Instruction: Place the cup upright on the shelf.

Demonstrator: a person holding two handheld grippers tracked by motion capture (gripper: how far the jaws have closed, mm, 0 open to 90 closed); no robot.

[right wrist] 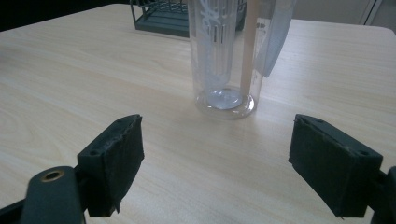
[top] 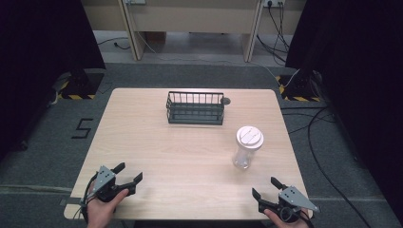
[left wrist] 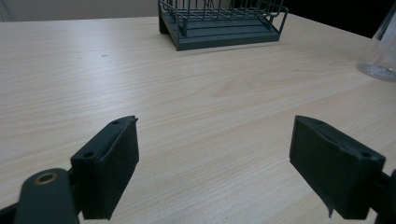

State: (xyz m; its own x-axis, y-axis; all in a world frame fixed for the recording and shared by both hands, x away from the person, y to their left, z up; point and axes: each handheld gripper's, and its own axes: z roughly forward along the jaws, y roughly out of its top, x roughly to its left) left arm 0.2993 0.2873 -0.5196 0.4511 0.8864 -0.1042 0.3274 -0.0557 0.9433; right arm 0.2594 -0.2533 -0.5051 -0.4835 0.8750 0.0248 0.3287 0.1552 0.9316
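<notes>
Nothing looks begun: both the left hand-held gripper (top: 127, 175) and right hand-held gripper (top: 266, 188) rest released at the near counter (top: 157, 147) edge, while the clear bottle (top: 248, 147) stands upright, untouched, just beyond the right one.

each gripper (top: 128, 173) is black, with flat square pads, a grey three-cornered top plate and a trailing black cable.
</notes>
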